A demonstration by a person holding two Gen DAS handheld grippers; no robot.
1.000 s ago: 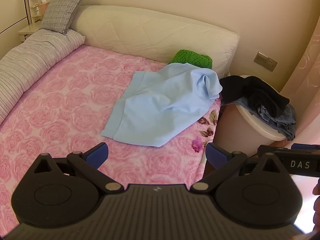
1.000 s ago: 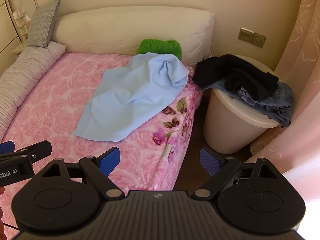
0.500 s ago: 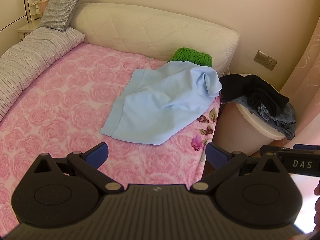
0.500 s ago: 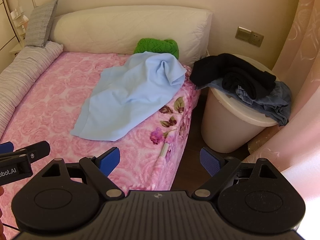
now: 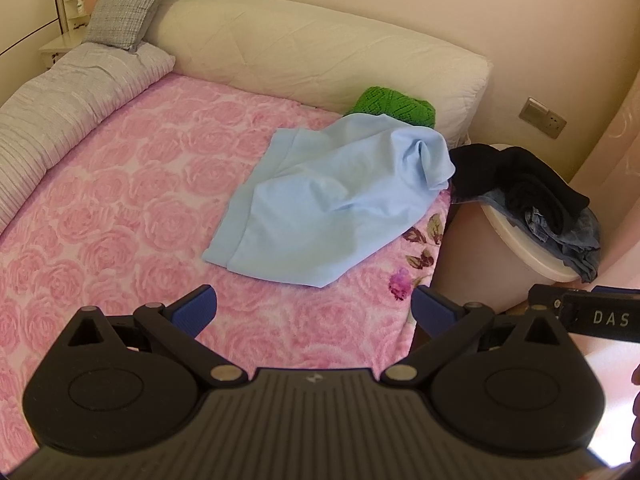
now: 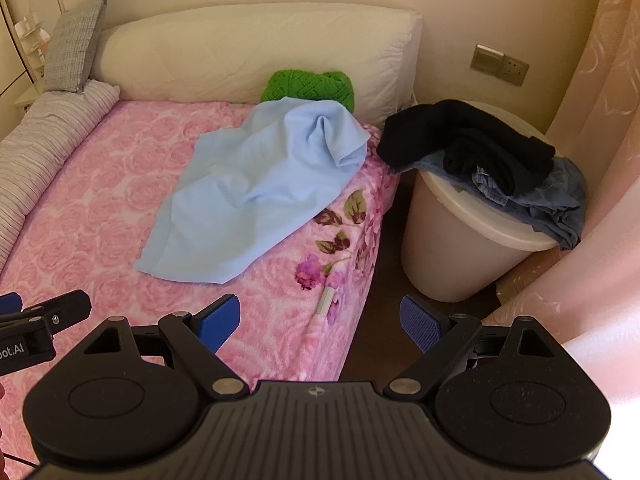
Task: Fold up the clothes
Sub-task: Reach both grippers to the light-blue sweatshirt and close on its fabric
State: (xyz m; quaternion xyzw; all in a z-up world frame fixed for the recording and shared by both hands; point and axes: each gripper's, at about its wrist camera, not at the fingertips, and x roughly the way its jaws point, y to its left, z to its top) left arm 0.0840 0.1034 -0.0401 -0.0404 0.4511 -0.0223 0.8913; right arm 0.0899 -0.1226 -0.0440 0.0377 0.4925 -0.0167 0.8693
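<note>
A crumpled light blue garment (image 5: 332, 200) (image 6: 256, 196) lies on the right part of the pink rose bedspread (image 5: 120, 208) (image 6: 100, 200). A green knitted piece (image 5: 392, 106) (image 6: 310, 86) sits behind it against the white headboard cushion. My left gripper (image 5: 314, 310) is open above the bedspread, short of the blue garment, with nothing between its fingers. My right gripper (image 6: 320, 322) is open over the bed's right edge, also holding nothing. Each gripper shows at the edge of the other's view.
A round white basket (image 5: 500, 264) (image 6: 460, 248) beside the bed carries black and denim clothes (image 6: 472, 148). A grey striped bolster (image 5: 60, 120) and checked pillow (image 5: 128, 4) lie at the left. A pink curtain (image 6: 600, 160) hangs on the right, a wall socket (image 6: 500, 65) behind.
Both grippers have drifted slightly, so the blue garment sits a little further left in the right wrist view. The clothes have not moved and both grippers stay open.
</note>
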